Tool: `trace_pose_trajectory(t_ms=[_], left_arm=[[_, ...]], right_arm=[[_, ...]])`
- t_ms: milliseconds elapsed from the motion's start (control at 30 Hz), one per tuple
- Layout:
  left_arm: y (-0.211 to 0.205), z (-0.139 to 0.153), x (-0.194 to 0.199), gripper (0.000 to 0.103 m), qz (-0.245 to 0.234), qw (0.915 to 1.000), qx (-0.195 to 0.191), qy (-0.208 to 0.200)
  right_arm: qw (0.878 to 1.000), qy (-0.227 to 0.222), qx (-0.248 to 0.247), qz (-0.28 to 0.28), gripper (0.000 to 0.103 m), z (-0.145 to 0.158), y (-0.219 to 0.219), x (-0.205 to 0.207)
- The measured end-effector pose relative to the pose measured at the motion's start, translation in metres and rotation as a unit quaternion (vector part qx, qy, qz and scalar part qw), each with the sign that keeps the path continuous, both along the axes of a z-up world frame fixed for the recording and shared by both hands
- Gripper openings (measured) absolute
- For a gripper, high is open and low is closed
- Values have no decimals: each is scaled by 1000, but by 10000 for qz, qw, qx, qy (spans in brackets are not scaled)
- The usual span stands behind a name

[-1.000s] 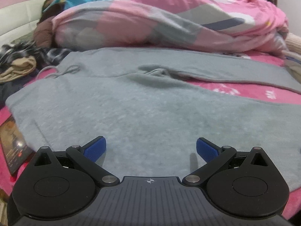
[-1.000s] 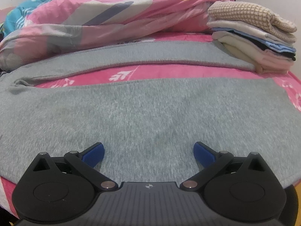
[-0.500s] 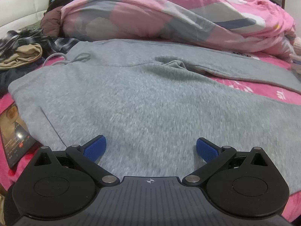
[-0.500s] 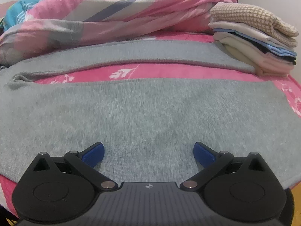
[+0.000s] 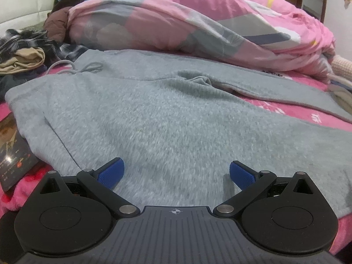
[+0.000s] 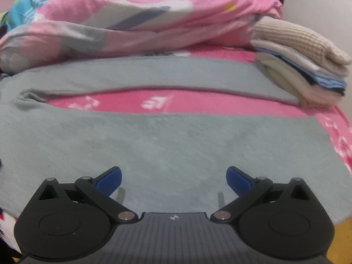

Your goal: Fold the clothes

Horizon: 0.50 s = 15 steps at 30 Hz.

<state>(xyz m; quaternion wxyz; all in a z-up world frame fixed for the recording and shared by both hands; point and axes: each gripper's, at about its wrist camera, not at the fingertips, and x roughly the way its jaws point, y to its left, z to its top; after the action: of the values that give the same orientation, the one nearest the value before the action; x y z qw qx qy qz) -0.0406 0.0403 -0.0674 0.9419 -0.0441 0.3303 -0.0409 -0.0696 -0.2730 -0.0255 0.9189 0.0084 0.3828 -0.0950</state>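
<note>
Up front in the left wrist view, the left gripper hangs with jaws spread wide, gripping nothing, over grey sweatpants lying flat on the pink bedsheet.

Likewise in the right wrist view, the right gripper is released above the pants, near a stack of folded clothes.

The left gripper and the right gripper are built alike: a grey ribbed central housing carries a small white crosshair mark at its front edge and is flanked by two black rounded lobes, each with a faint raised disc. From each lobe a black link arm, fixed by a silver round pivot screw at its base and smaller silver screws near its tip, carries a blue textured finger pad.
</note>
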Motion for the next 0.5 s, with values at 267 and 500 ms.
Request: trace_pose_trajectory(t_ms=[267, 500], left_arm=[[5, -1, -6, 103, -165, 9998, -53, -45], [15, 0, -14, 103, -182, 9992, -344, -111]], right_arm=[[9994, -14, 214, 283, 103, -5, 33, 19], [9987, 43, 314, 406, 103, -23, 49, 32]])
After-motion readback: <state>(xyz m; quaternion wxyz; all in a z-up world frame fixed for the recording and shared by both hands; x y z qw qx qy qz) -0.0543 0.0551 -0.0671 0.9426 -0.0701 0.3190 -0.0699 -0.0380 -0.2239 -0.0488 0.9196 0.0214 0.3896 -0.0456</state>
